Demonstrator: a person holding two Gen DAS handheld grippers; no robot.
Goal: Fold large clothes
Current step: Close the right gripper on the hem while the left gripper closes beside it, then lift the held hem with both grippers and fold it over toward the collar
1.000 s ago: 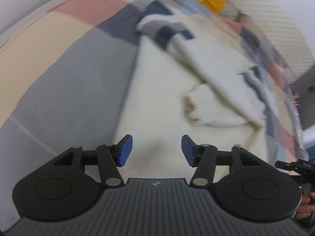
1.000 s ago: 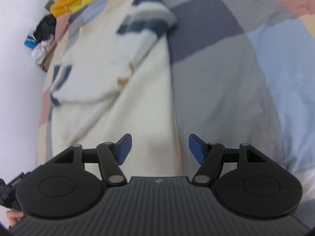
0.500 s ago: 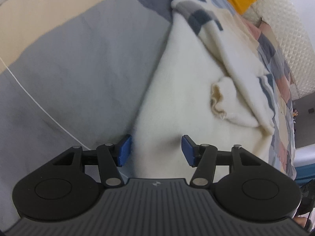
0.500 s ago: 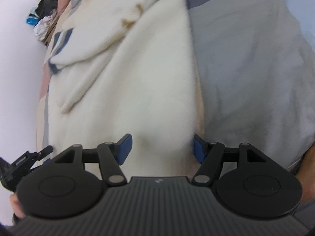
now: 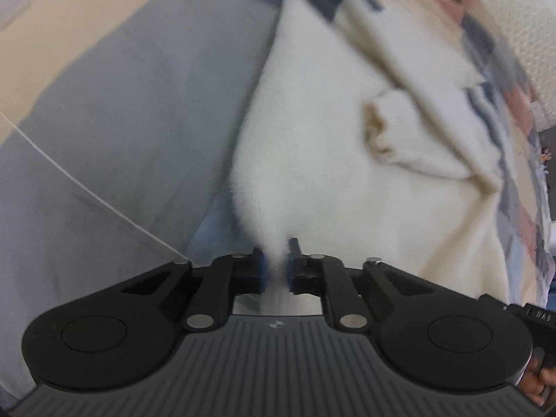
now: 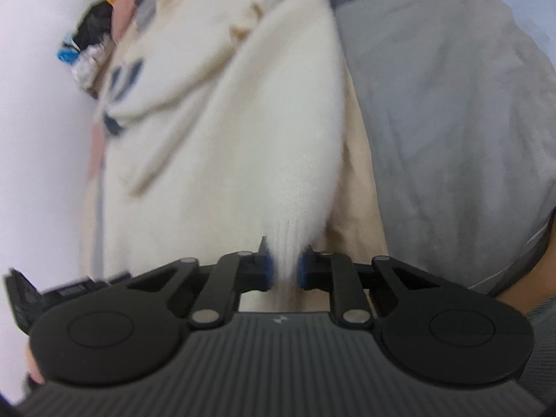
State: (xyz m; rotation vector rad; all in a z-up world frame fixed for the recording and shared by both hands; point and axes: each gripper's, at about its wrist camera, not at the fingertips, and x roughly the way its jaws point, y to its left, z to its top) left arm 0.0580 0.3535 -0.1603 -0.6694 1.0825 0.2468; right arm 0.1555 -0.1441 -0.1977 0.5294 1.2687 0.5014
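Both wrist cameras sit close above the bed [image 5: 104, 111], tilted steeply down — each sees the same sweater [image 5: 330, 121] [image 6: 243, 121].

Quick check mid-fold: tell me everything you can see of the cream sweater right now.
The cream sweater is a soft, fuzzy knit with navy and grey stripes at its far end. It lies lengthwise on the checked bedspread, a sleeve folded across its body, the cuff open. Its near hem is ribbed and bunched. The left gripper and right gripper have just closed, each pinching a hem corner.
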